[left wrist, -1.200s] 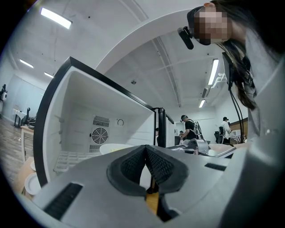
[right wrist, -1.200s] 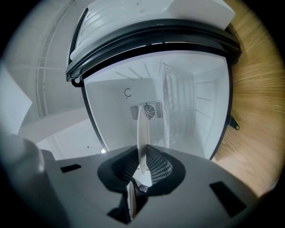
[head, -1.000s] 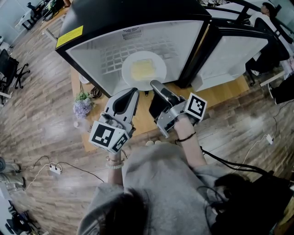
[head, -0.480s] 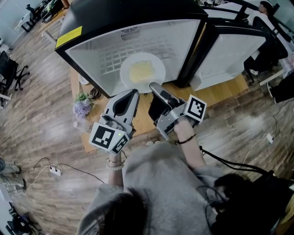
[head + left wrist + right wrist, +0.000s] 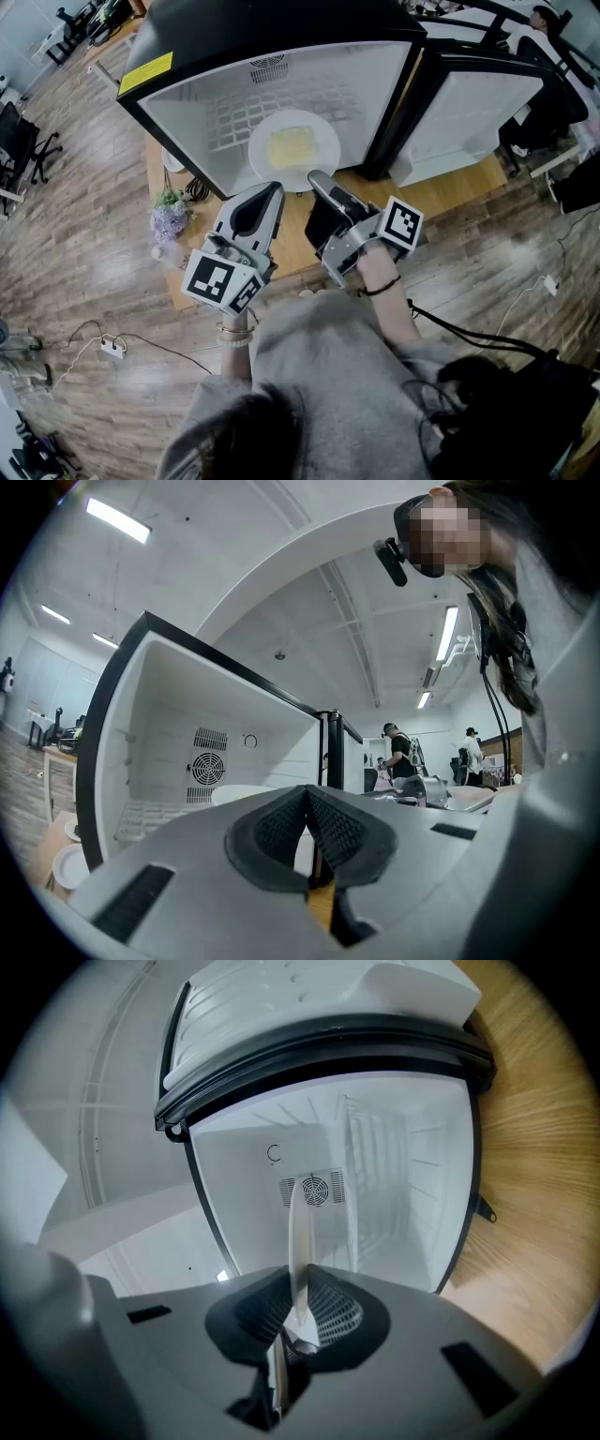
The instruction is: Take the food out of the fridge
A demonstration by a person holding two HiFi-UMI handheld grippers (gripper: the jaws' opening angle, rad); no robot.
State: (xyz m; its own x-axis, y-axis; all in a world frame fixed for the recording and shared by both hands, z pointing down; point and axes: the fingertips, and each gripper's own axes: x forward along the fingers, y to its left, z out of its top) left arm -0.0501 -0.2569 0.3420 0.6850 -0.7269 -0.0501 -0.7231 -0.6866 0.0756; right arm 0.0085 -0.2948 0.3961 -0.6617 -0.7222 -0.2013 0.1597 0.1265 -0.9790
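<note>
A white plate with a pale yellow slab of food lies on the shelf inside the open mini fridge. My right gripper reaches to the plate's near rim and is shut on it. In the right gripper view the plate stands edge-on, pinched between the pads of that gripper. My left gripper hangs just left of it, short of the plate, shut with nothing in it. From the left gripper the plate shows just beyond the pads.
The fridge stands on a wooden table, its door swung open to the right. A bunch of purple flowers and a small white dish sit at the table's left end. People stand at desks in the room behind.
</note>
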